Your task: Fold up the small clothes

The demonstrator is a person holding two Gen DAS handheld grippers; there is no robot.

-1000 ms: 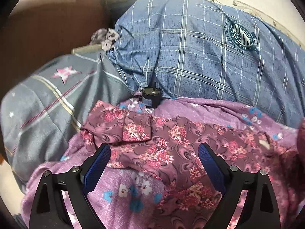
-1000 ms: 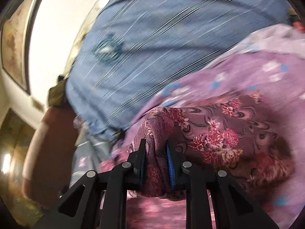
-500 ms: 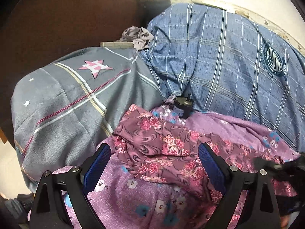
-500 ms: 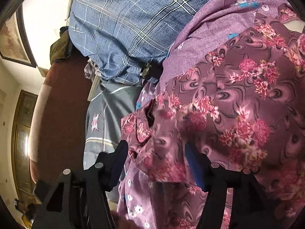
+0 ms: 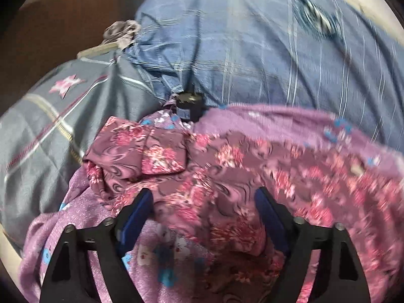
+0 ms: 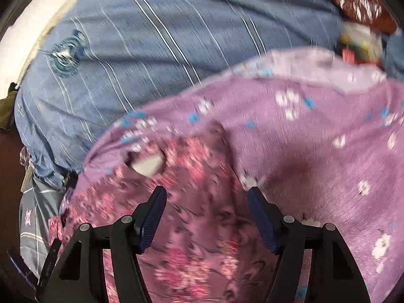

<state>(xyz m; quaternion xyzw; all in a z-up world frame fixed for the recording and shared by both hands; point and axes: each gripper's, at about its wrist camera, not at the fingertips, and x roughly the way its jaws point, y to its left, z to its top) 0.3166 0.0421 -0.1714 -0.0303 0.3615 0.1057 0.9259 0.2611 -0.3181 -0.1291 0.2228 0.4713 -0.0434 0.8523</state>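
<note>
A small maroon garment with pink flowers point(image 5: 227, 176) lies crumpled on a lilac flowered sheet point(image 5: 85, 212), its bunched end at the left. My left gripper point(image 5: 203, 212) is open, its blue pads either side of the garment's near edge, just above it. In the right wrist view the same garment point(image 6: 192, 202) lies below my right gripper point(image 6: 207, 214), which is open and empty over the cloth. Both views are blurred by motion.
A blue checked duvet point(image 5: 252, 45) with a round emblem rises behind the garment, also in the right wrist view point(image 6: 151, 38). A grey pillow with a pink star point(image 5: 50, 116) lies at the left. A small black object point(image 5: 189, 106) sits between duvet and sheet.
My right gripper let go of the garment and opened a second ago, then swung right over the sheet. My left gripper has moved closer in over the garment's near edge.
</note>
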